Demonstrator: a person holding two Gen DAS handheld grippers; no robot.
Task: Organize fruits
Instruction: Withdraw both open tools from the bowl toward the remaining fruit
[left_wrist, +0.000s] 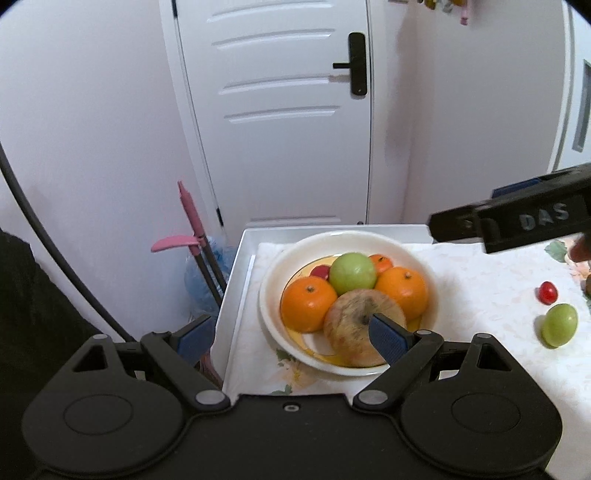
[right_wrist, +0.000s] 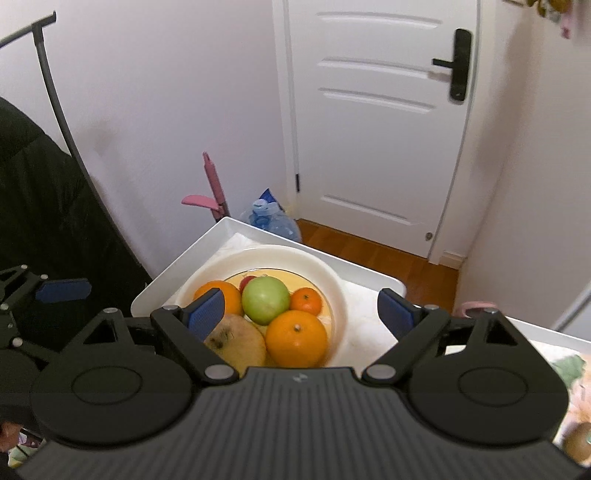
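A white bowl on the cloth-covered table holds two oranges, a green apple, a small tangerine, a red fruit and a yellowish apple at its near side. My left gripper hovers open above the bowl's near rim, holding nothing. My right gripper is also open and empty over the bowl; its dark body shows at the right of the left wrist view. A small red fruit and a small green fruit lie on the cloth to the right.
The table's white raised edge drops off just left of the bowl. Beyond it stand a pink-handled tool, a blue water bottle and a white door. A kiwi lies near the right wrist view's lower right corner.
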